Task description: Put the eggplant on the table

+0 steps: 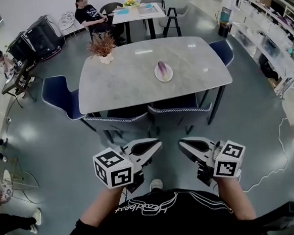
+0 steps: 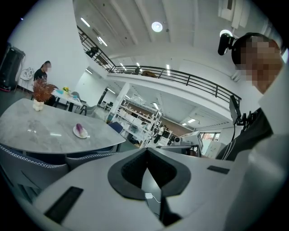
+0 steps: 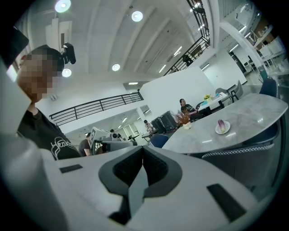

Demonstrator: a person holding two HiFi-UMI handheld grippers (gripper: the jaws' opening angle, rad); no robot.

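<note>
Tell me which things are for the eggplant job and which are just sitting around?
For the job:
eggplant
plate under it
table
left tool, right tool, both shut and empty

Just lying about:
potted plant
blue chairs

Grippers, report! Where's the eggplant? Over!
Left gripper shut, empty; right gripper shut, empty. Eggplant on plate on table, well ahead. Chairs tucked at near edge.

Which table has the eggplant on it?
The near grey table, eggplant on a white plate; the far table, beside the seated person, has none.
</note>
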